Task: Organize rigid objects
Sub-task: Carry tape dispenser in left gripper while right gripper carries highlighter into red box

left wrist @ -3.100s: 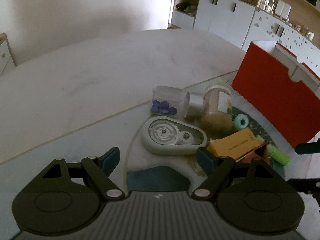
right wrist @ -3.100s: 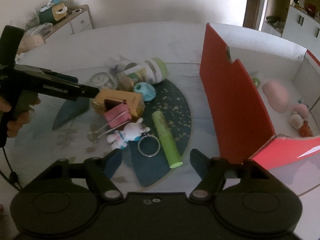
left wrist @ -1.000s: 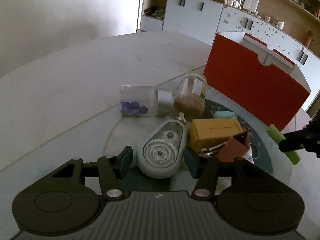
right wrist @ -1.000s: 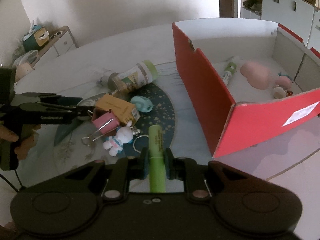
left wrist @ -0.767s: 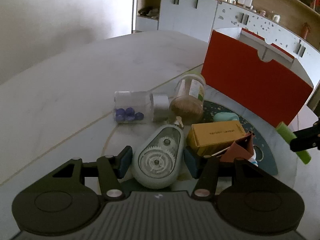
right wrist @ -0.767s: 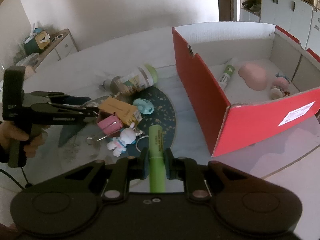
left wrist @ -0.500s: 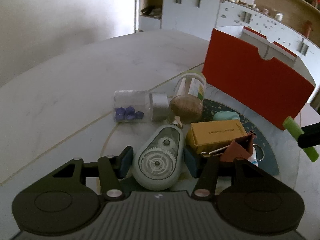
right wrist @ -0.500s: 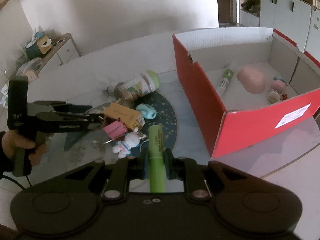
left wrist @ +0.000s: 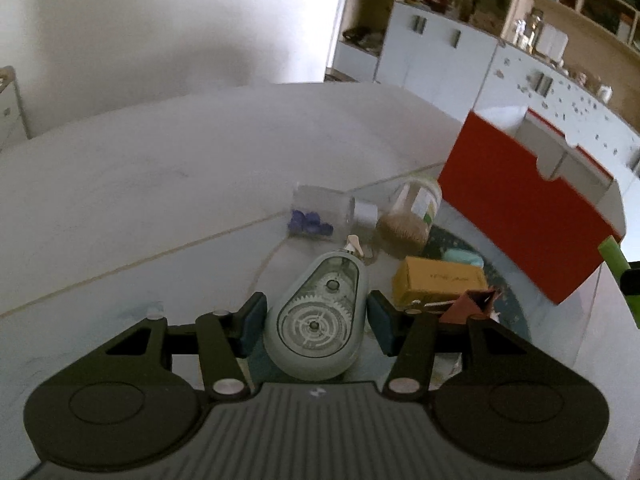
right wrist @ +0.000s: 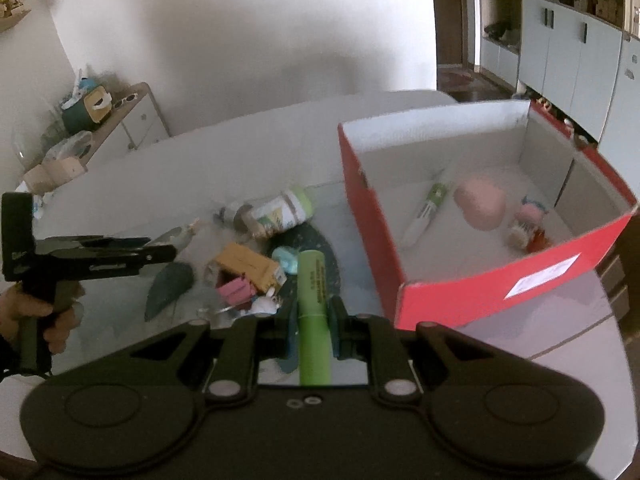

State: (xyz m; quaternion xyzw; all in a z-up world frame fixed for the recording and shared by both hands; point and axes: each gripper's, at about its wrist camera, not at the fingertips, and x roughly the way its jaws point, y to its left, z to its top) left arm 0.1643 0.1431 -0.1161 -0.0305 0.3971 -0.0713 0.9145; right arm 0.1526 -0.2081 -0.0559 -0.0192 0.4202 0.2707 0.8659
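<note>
Right gripper (right wrist: pixel 314 330) squeezes green tube (right wrist: pixel 314 312) | left gripper (left wrist: pixel 316 320) half open around tape roller (left wrist: pixel 318 320), touching unclear | white table (left wrist: pixel 160 184), red box (right wrist: pixel 472 292) right

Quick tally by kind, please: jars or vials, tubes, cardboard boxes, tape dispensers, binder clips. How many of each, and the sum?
Jars or vials: 2 (green-lidded jar, clear vial)
Tubes: 2 (green tube, white-green tube)
Cardboard boxes: 2 (red box, yellow box)
Tape dispensers: 1 (tape dispenser)
Binder clips: 1 (pink binder clip)
Total: 8
</note>
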